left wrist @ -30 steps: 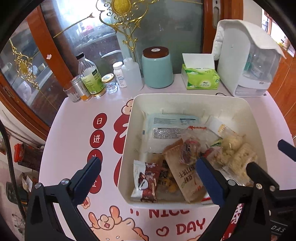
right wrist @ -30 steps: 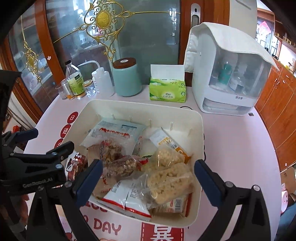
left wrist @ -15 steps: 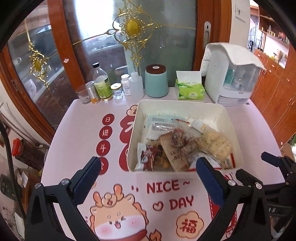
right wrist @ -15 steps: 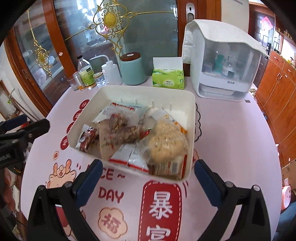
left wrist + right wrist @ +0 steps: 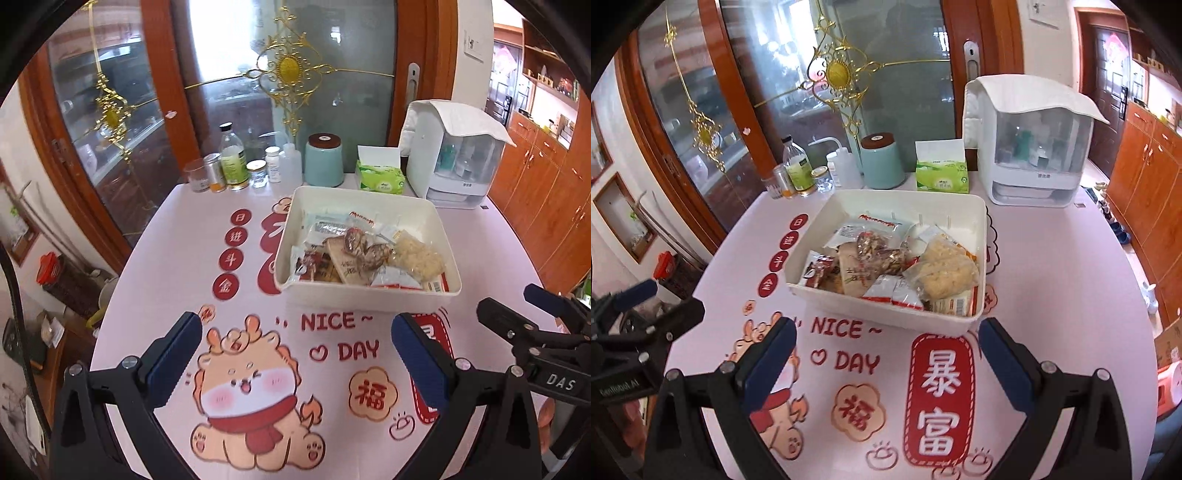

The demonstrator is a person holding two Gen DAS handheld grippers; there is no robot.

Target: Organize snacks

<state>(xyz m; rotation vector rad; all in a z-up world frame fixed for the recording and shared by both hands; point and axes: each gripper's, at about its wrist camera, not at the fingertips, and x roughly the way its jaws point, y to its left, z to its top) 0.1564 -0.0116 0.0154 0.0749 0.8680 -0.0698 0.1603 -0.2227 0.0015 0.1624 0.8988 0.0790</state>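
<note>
The white bin [image 5: 369,291] sits toward the far half of the counter [image 5: 177,236], nearer its right side, heaped with wrapped snacks: a bag of pale puffed rice cakes [image 5: 945,269] at the near right, a dark nutty bar [image 5: 882,251] across the middle, a brown-and-red packet [image 5: 822,269] in the near left corner. It looks to me as though everything is gathered in, so the job is done or nearly so; the sensible thing now is to keep both tools clear of the bin's near rim so nothing gets nudged, and go back only if a packet hangs over the edge. The left gripper [image 5: 295,354] hangs over the cartoon print with its jaws spread wide and nothing between them; the right gripper [image 5: 886,354] is likewise wide open and empty, just short of the bin. Against half a second ago, both have pulled farther back toward the near edge, and the bin looks smaller and more distant; the snacks themselves lie as they did.
</note>
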